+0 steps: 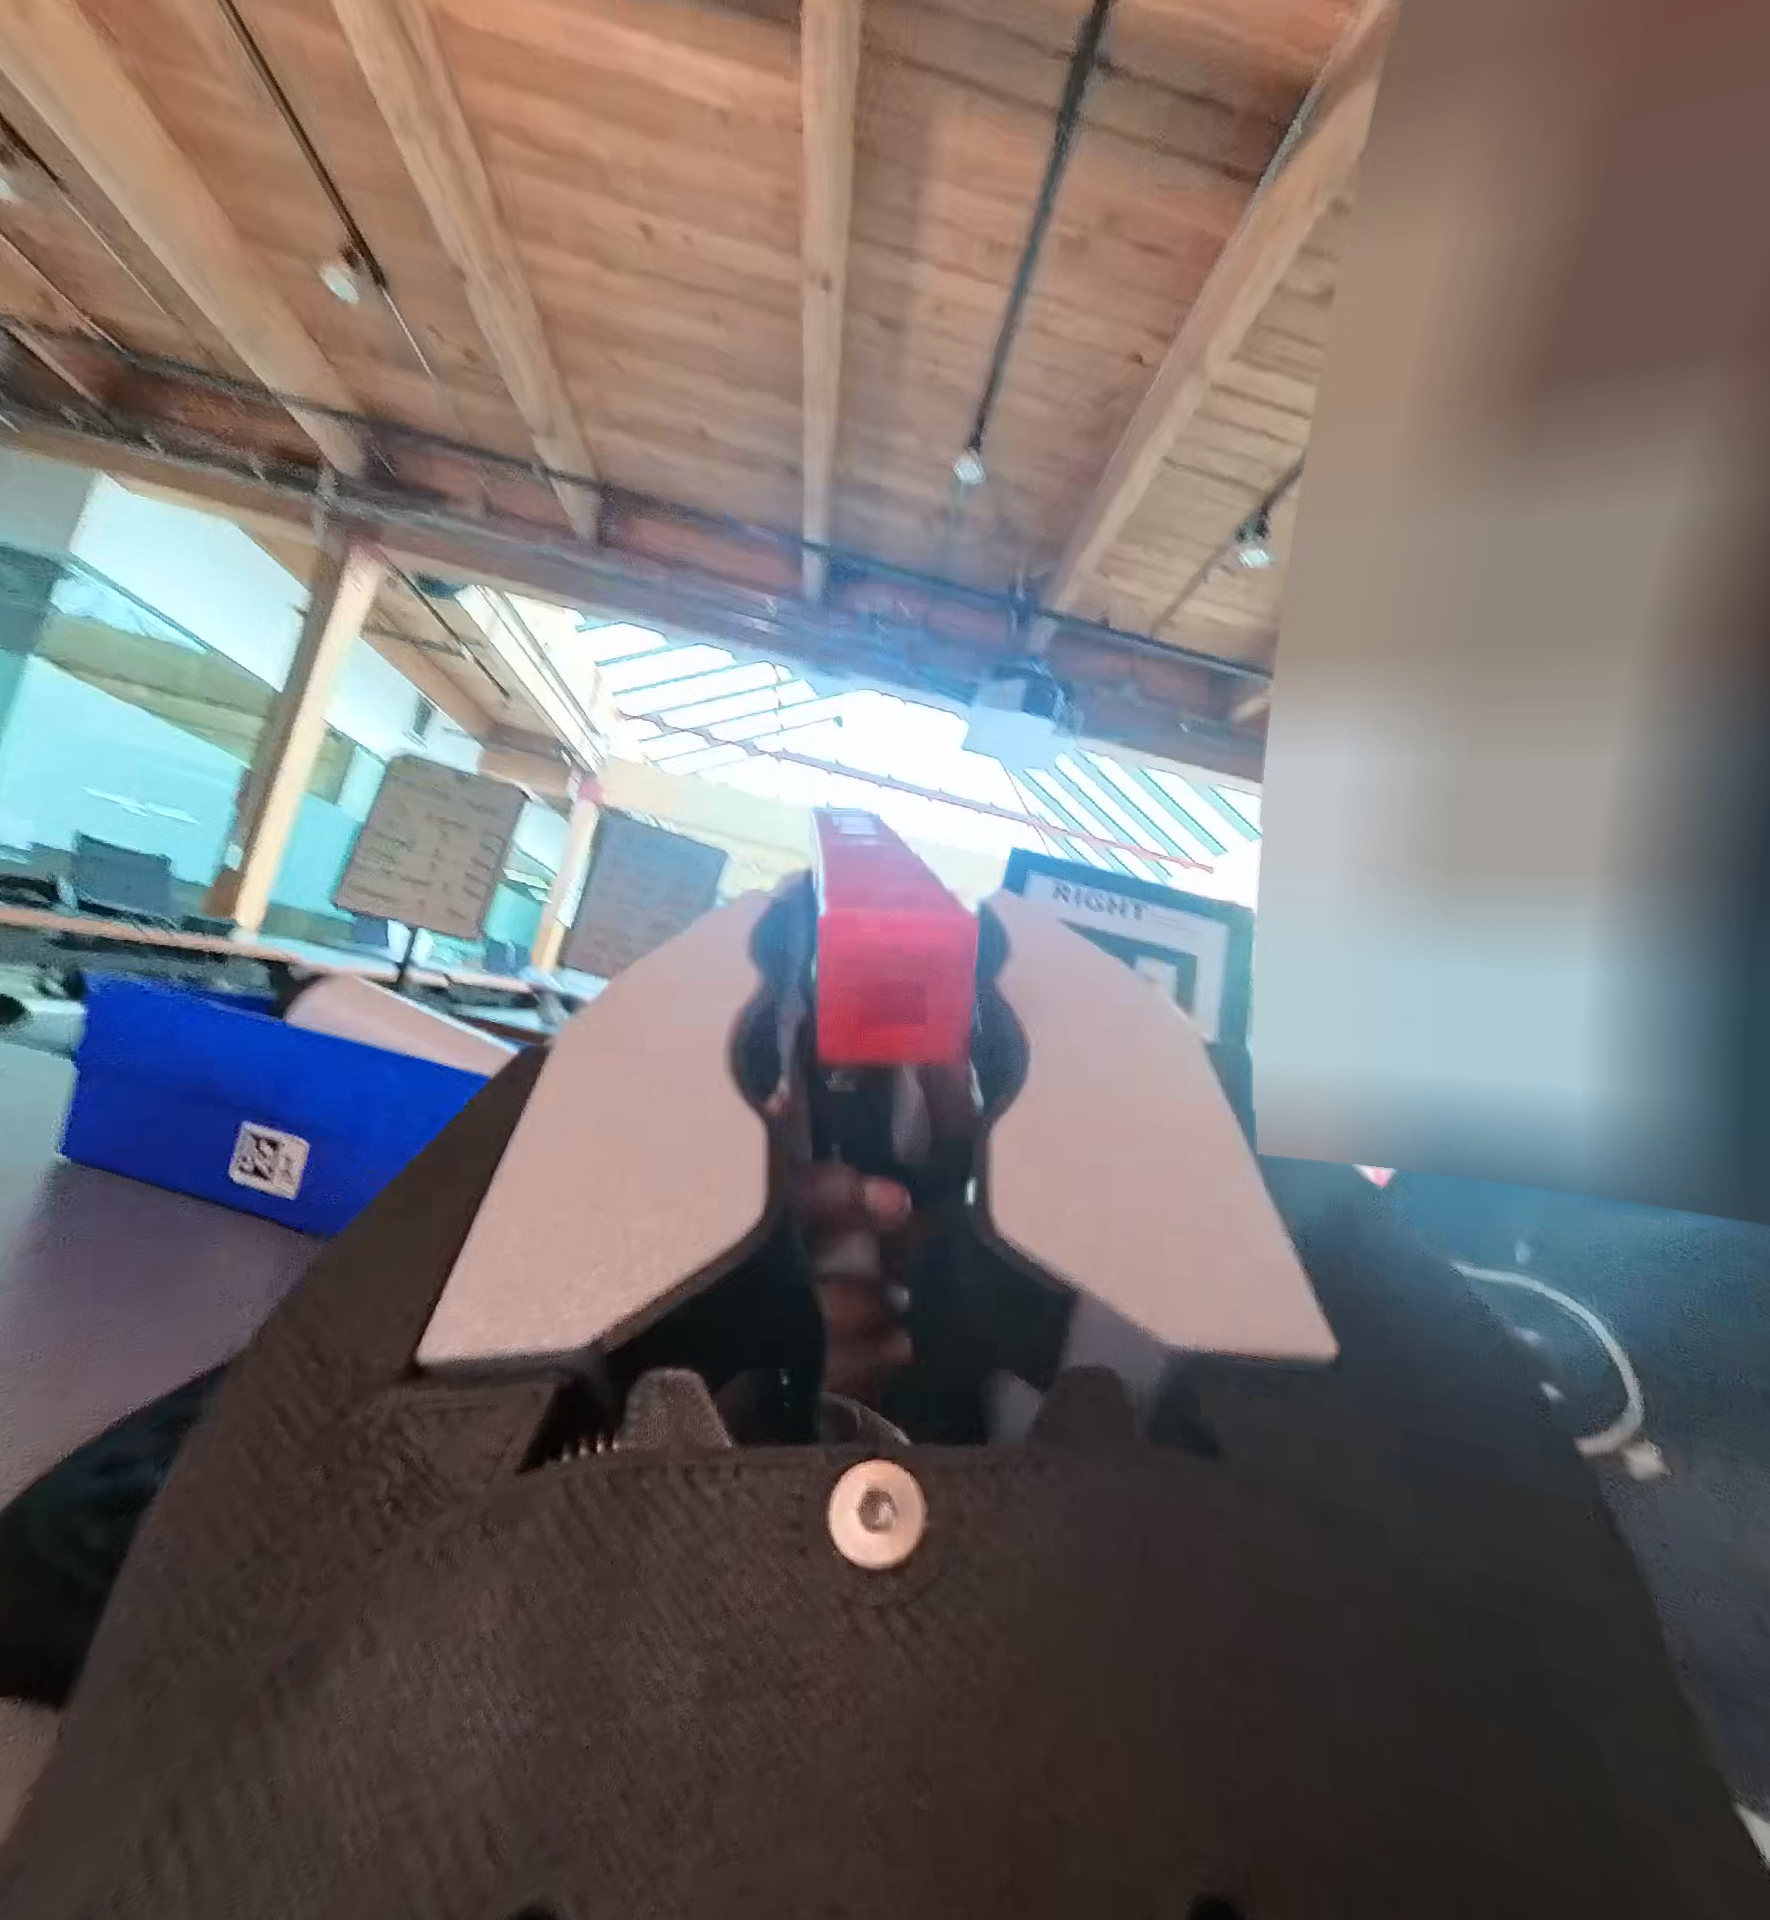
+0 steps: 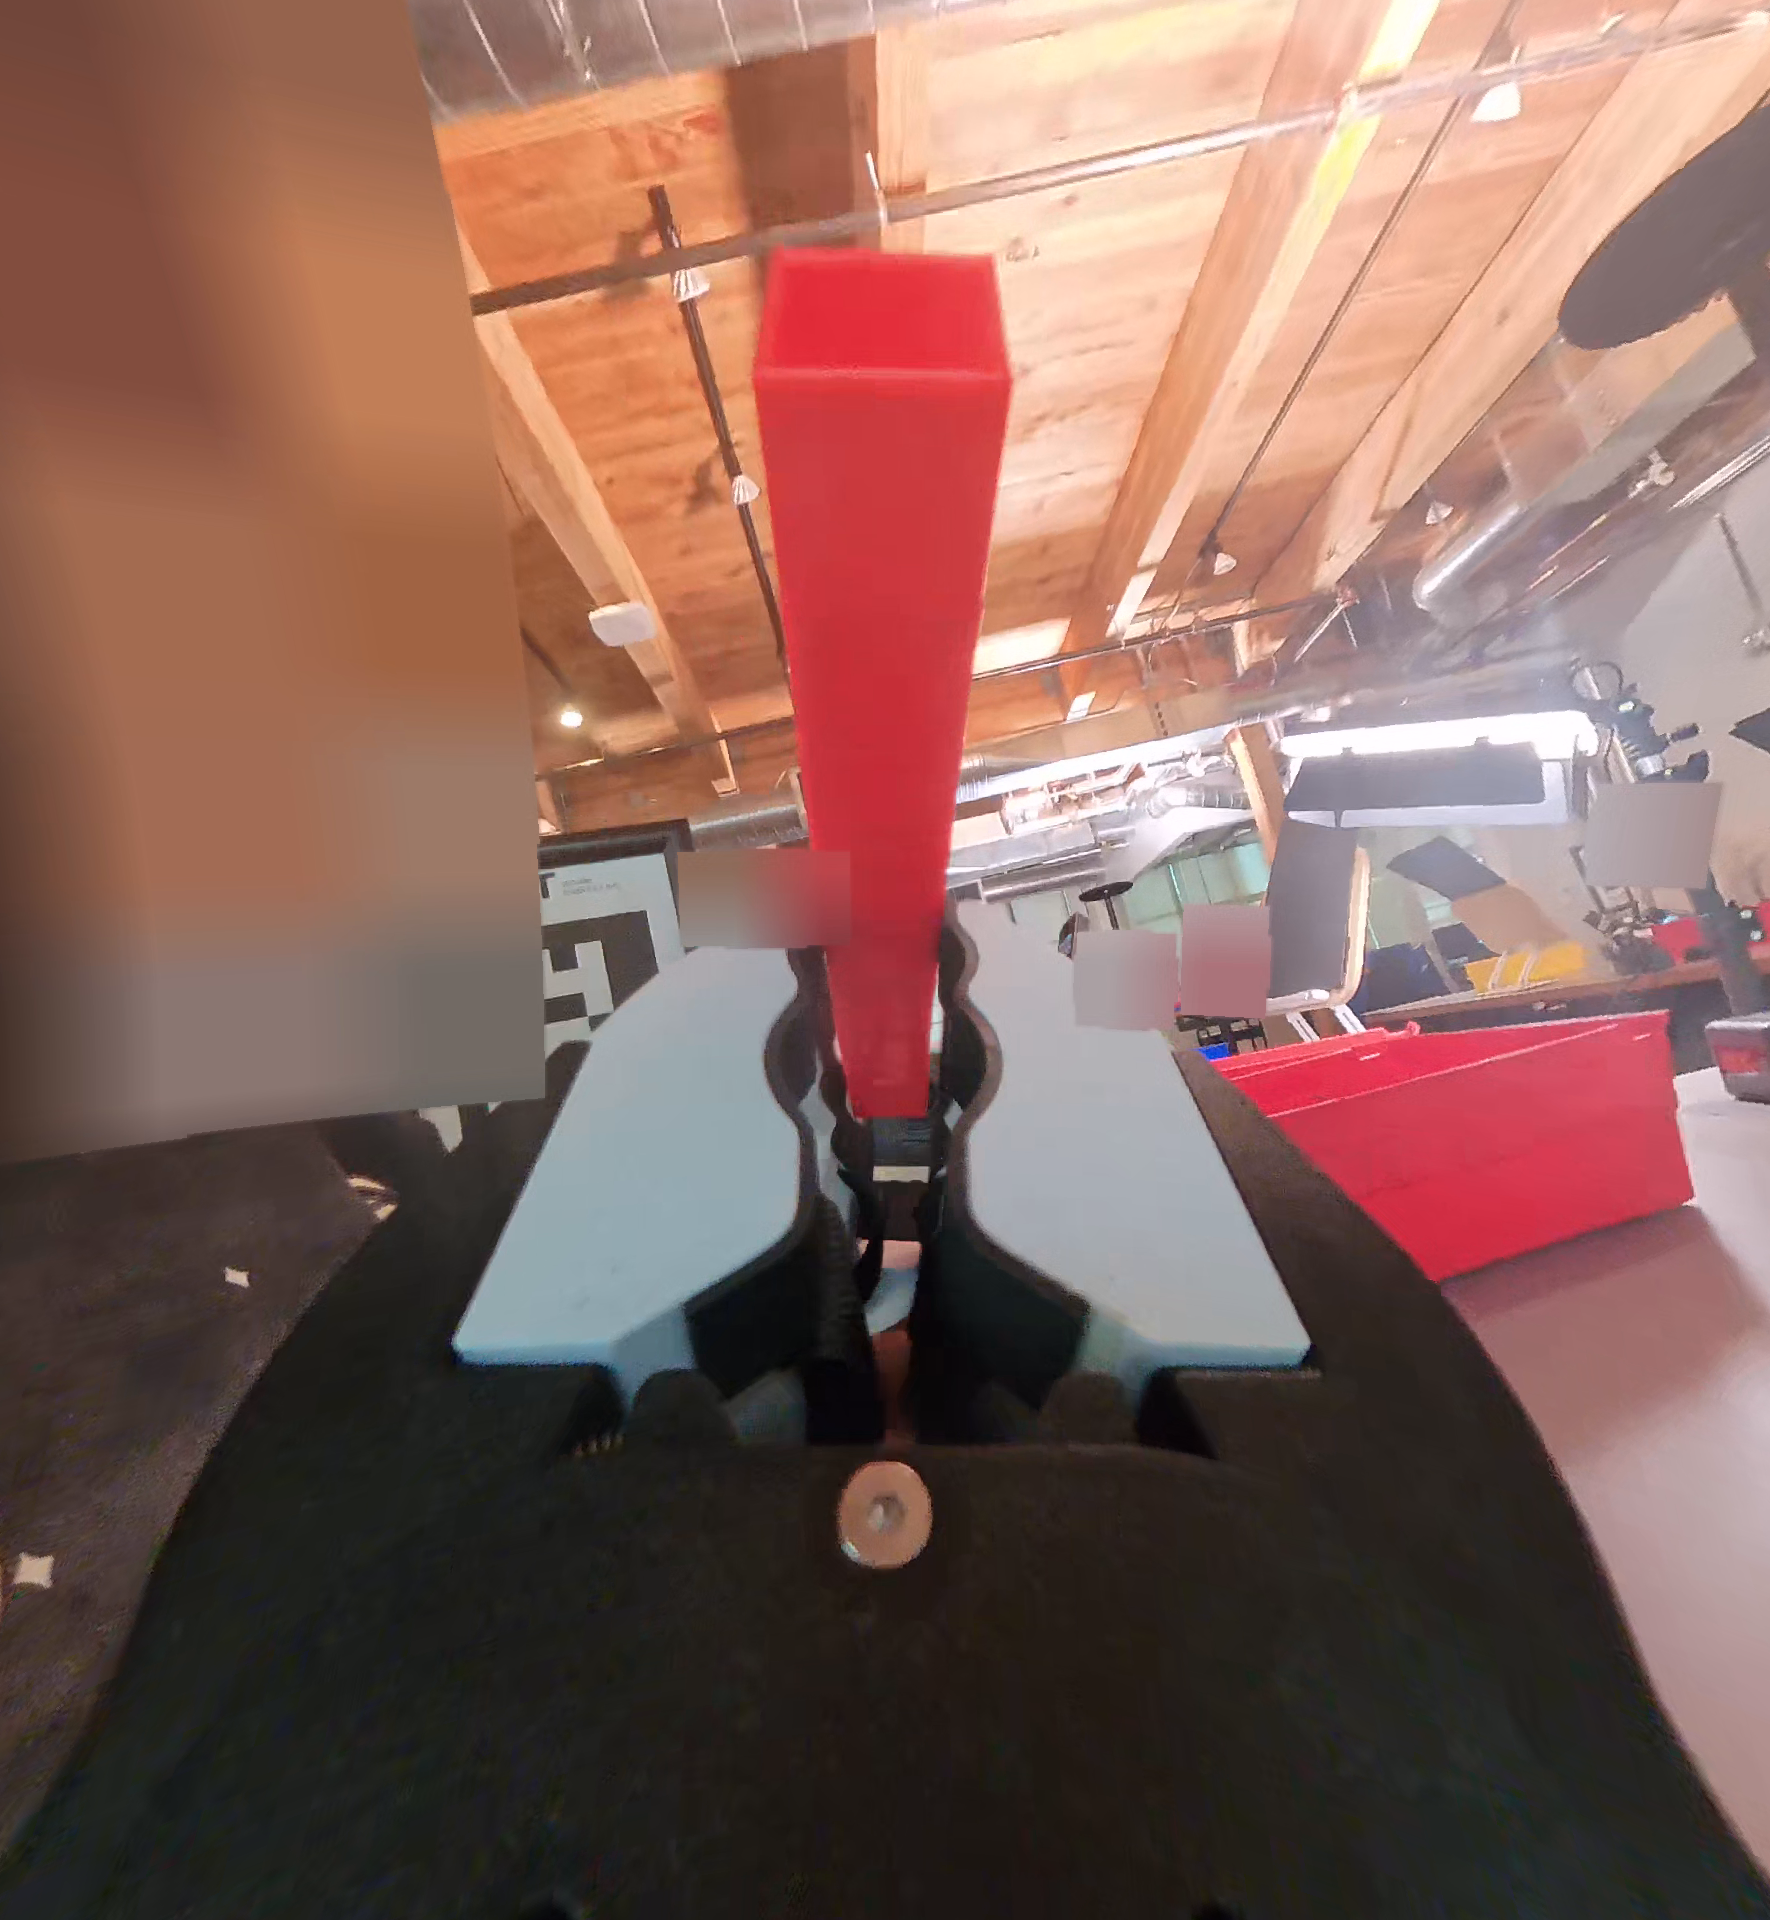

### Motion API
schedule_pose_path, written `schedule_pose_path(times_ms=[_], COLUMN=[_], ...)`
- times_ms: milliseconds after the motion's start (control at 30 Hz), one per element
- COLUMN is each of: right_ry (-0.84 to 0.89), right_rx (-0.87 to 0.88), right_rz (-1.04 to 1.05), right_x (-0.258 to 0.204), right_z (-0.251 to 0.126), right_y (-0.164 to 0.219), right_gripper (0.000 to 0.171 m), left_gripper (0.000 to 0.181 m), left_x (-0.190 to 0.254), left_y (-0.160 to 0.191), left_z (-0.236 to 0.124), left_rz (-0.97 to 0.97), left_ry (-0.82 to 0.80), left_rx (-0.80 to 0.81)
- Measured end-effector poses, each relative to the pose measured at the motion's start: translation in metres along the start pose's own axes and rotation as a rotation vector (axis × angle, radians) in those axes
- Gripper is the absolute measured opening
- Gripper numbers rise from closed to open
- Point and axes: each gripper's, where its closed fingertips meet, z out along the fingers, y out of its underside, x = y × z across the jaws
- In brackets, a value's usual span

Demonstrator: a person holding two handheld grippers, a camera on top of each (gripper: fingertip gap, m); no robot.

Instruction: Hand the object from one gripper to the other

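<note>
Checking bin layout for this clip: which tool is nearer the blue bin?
Left. The left tool has the blue bin close by on its left; the right tool shows no blue bin in its view, only a red bin on its right.

Red tube (image 2: 886, 623) between pale grey fingers (image 2: 652, 1143) edged black; the left gripper (image 1: 891, 997) wears the same grey on a black body. Blue bin (image 1: 237, 1081) carries a small black-and-white square tag (image 1: 269, 1161). Red bin (image 2: 1463, 1143) on the pale table (image 2: 1691, 1455). Ceiling (image 1: 652, 260) warm brown wood
</note>
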Motion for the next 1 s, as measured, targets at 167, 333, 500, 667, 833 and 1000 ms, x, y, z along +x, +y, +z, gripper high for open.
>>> schedule_pose_path(times_ms=[167, 333, 500, 667, 833, 1000], right_ry=[0.032, 0.026, 0.046, 0.035, 0.047, 0.018], right_rx=[-0.231, -0.476, -0.419, -0.452, -0.578, -0.745], right_rz=[-0.067, -0.076, -0.126, -0.127, -0.159, -0.144], right_x=[0.007, 0.004, 0.000, -0.001, 0.006, 0.004], right_z=[-0.009, -0.014, -0.005, -0.002, -0.014, -0.023], right_y=[-0.008, 0.015, 0.012, 0.034, 0.040, 0.066], right_gripper=[0.021, 0.021, 0.022, 0.022, 0.021, 0.021], left_gripper=[0.057, 0.035, 0.022, 0.022, 0.053, 0.045], left_x=[-0.004, -0.008, -0.006, -0.002, -0.009, -0.003], left_y=[0.016, 0.053, 0.059, 0.054, 0.044, 0.033], left_z=[-0.015, -0.024, -0.014, 0.002, -0.006, -0.005], left_rz=[-0.062, 0.100, 0.086, -0.003, -0.016, -0.007], left_ry=[0.034, -0.018, 0.006, 0.029, 0.001, 0.011], left_rx=[-0.314, -0.603, -0.523, -0.355, -0.400, -0.386])
